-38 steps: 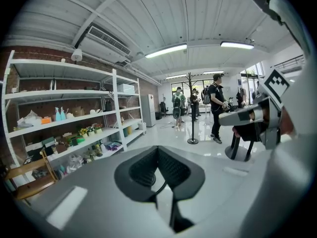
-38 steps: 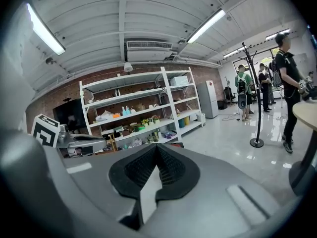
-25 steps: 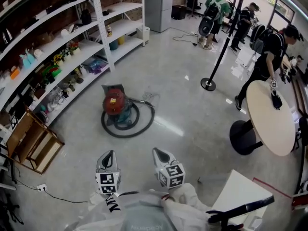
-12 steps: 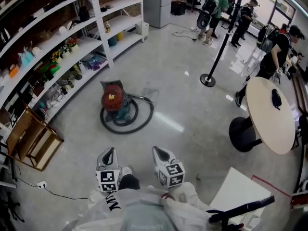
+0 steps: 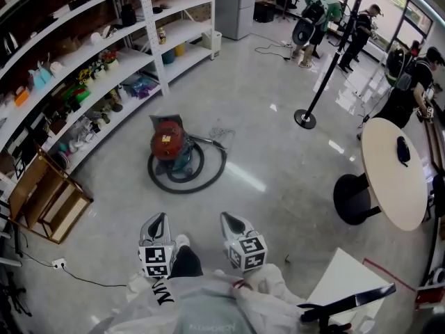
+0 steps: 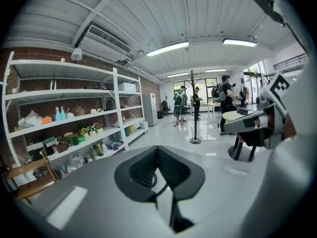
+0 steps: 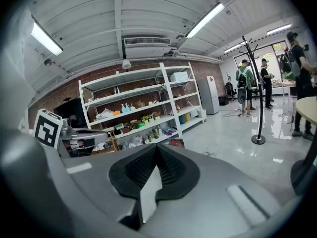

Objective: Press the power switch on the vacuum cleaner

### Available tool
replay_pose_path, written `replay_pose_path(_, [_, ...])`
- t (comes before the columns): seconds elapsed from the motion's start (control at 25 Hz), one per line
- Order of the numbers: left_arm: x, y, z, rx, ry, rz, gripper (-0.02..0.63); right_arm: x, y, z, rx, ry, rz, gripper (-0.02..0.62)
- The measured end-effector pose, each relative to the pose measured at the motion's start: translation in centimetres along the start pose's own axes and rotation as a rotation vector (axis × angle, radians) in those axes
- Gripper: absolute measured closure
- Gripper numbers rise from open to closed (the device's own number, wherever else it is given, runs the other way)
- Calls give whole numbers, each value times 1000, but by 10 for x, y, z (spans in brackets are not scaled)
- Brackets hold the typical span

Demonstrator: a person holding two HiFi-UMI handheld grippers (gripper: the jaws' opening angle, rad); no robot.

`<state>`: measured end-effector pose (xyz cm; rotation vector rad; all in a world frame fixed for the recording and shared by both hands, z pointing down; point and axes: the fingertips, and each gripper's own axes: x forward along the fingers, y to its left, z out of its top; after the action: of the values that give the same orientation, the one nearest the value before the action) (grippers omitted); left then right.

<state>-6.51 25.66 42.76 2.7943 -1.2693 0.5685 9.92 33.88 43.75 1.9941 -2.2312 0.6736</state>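
Observation:
The vacuum cleaner [image 5: 167, 143] is a round red canister with a teal base, standing on the grey floor with its black hose [image 5: 208, 175] coiled around it. It is well ahead of both grippers. My left gripper [image 5: 157, 223] and right gripper [image 5: 234, 221] are held side by side close to my body, pointing toward the vacuum. Each is shut with nothing between its jaws. In the right gripper view the red canister [image 7: 176, 142] peeks just over the shut jaws of the right gripper [image 7: 157, 148]. The left gripper [image 6: 157, 150] hides the vacuum in its own view.
White shelving [image 5: 83, 61] full of small items runs along the left. A wooden frame [image 5: 49, 200] leans at its near end, and a socket with a cable [image 5: 59, 263] lies on the floor. A stanchion [image 5: 304, 119], a round table [image 5: 393, 172] and a white board [image 5: 348, 277] stand right. Several people [image 5: 320, 12] are at the back.
Both grippers stay shut in the same place. A dark shoe has come into view between them. The person who stood by the round table has moved away to the far right.

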Motion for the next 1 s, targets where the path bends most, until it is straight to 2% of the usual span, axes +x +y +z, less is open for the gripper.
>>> replay_pose_path(0.36, [19,40,-14,-44,34,37,606,44,4,4,-10,45,13,595])
replay_pose_path(1.0, [82,104,1,-56,42,4,606,127,11,42,-16,60,-6,595])
